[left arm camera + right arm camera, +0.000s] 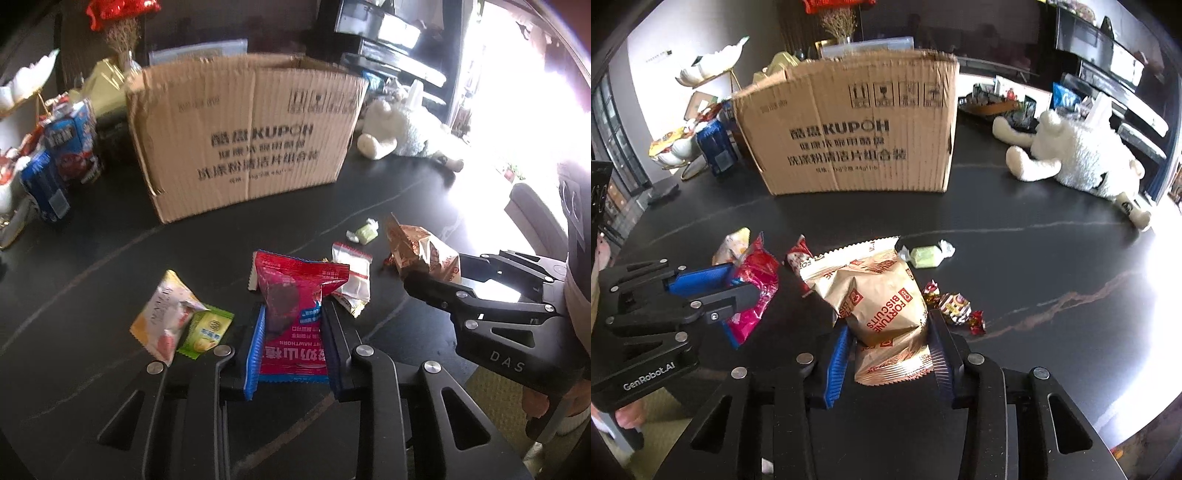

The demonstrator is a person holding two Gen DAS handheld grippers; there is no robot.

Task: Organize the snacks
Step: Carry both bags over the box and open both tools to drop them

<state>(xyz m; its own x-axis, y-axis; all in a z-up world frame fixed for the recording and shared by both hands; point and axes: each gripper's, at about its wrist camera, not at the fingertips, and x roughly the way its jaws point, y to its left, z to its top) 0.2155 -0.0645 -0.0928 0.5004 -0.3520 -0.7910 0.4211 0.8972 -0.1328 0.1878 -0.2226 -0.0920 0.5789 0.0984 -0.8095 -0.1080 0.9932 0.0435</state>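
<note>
Left wrist view: left gripper (291,328) clamps the red hawthorn packet (295,314) and right gripper (890,347) clamps the Fortune Biscuits bag (879,295), likely bound for the cardboard box (243,129) at twelve o'clock.

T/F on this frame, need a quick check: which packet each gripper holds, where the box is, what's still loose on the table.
1. The left gripper is shut on the red hawthorn packet. True.
2. The right gripper holds the green candy. False: it is shut on the Fortune Biscuits packet; the green candy lies loose on the table.
3. The cardboard box lies tipped on its side. False: it stands upright, top open, behind the snacks.
4. A white plush toy lies to the right of the box. True.
5. A pale pink-and-yellow packet lies on the table. True.
</note>
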